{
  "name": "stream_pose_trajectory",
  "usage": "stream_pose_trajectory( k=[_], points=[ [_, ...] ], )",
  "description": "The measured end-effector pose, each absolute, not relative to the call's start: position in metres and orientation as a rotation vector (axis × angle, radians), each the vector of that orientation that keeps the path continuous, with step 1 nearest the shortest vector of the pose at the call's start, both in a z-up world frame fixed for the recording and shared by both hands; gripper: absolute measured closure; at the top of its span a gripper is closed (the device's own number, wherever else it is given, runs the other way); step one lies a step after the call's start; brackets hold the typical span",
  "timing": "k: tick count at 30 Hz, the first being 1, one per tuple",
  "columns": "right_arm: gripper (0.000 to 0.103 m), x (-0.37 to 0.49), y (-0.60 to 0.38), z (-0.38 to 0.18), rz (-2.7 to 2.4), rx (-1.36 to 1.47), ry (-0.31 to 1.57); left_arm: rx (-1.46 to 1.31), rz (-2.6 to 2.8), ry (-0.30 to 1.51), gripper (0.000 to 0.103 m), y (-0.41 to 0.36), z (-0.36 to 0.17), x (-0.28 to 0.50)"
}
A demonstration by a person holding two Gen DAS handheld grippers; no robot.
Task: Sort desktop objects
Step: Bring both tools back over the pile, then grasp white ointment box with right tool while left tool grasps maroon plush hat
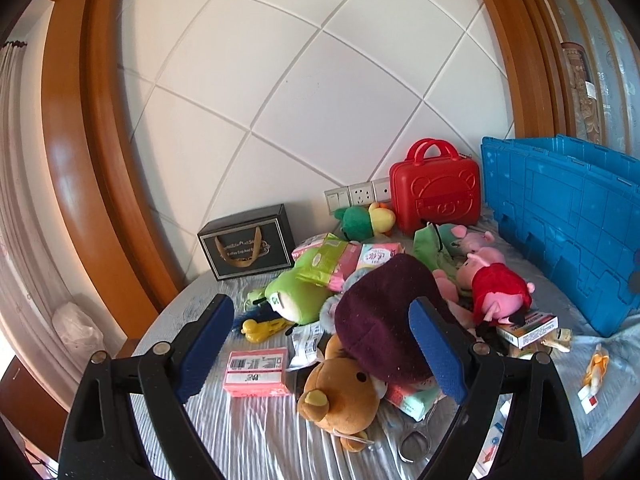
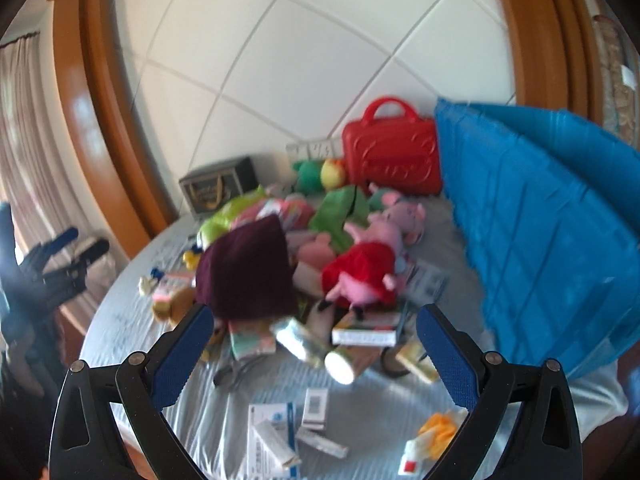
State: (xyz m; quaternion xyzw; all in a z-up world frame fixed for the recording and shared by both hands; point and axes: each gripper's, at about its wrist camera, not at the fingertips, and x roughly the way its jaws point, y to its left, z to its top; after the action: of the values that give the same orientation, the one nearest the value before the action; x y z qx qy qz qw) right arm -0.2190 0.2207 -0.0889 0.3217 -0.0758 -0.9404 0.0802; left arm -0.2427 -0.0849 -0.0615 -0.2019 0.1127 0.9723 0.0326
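A pile of objects lies on a round table with a grey striped cloth (image 1: 256,432). My left gripper (image 1: 320,344) is open and empty above a brown bear plush (image 1: 340,396) and a maroon knit hat (image 1: 384,316). A pink pig plush in a red dress (image 1: 496,284), a green frog plush (image 1: 292,296) and a pink box (image 1: 256,372) lie around them. My right gripper (image 2: 314,348) is open and empty above small boxes and tubes (image 2: 360,332); the view is blurred. The hat (image 2: 248,272) and pig plush (image 2: 368,272) show there too.
A blue plastic crate (image 1: 568,236) stands at the right, a red toy suitcase (image 1: 434,188) and a black gift box (image 1: 248,244) by the back wall. Scissors (image 1: 416,440) and white medicine boxes (image 2: 280,432) lie near the front edge. My left gripper shows at the right wrist view's left (image 2: 60,260).
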Motion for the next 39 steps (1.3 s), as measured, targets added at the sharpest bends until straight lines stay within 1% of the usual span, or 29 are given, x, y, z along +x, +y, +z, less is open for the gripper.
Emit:
stream_pose_trajectory(
  k=[5,7,10,13,16,22,24,26,28,30,31,34,39],
  points=[
    [0.000,-0.233,0.208,-0.130,-2.688,1.110,-0.162,-0.676,2.996,0.345,0.013,-0.082,-0.075,-0.243],
    [0.000,-0.237,0.207,-0.144,-2.645,1.148,-0.170,-0.707,3.008,0.366,0.013,-0.077,-0.081,-0.244],
    [0.000,-0.240,0.209,-0.158,-2.595,1.189,-0.153,-0.767,3.012,0.332,0.013,-0.072,-0.094,-0.243],
    [0.000,-0.241,0.210,-0.168,-2.567,1.203,-0.087,-0.822,3.014,0.330,0.013,-0.065,-0.106,-0.244],
    [0.000,-0.244,0.214,-0.174,-2.533,1.212,-0.085,-0.845,3.017,0.306,0.013,-0.058,-0.117,-0.244],
    [0.000,-0.262,0.197,-0.183,-2.480,1.191,-0.001,-0.857,3.003,0.289,0.013,-0.047,-0.133,-0.246],
    [0.000,-0.270,0.191,-0.183,-2.472,1.184,-0.015,-0.863,2.988,0.315,0.013,-0.043,-0.140,-0.254],
    [0.000,-0.276,0.187,-0.182,-2.477,1.172,-0.031,-0.893,2.946,0.302,0.013,-0.041,-0.149,-0.267],
    [0.000,-0.280,0.187,-0.184,-2.505,1.169,-0.006,-0.901,2.920,0.304,0.013,-0.037,-0.162,-0.280],
    [0.000,-0.282,0.193,-0.190,-2.535,1.202,-0.018,-0.920,2.882,0.333,0.013,-0.031,-0.178,-0.297],
    [0.000,-0.284,0.199,-0.196,-2.530,1.236,-0.061,-0.927,2.865,0.339,0.013,-0.029,-0.186,-0.304],
    [0.000,-0.287,0.207,-0.210,-2.566,1.316,-0.090,-0.989,2.797,0.322,0.013,-0.023,-0.213,-0.331],
    [0.000,-0.289,0.212,-0.224,-2.598,1.389,-0.128,-1.009,2.766,0.337,0.013,-0.015,-0.235,-0.363]
  ],
)
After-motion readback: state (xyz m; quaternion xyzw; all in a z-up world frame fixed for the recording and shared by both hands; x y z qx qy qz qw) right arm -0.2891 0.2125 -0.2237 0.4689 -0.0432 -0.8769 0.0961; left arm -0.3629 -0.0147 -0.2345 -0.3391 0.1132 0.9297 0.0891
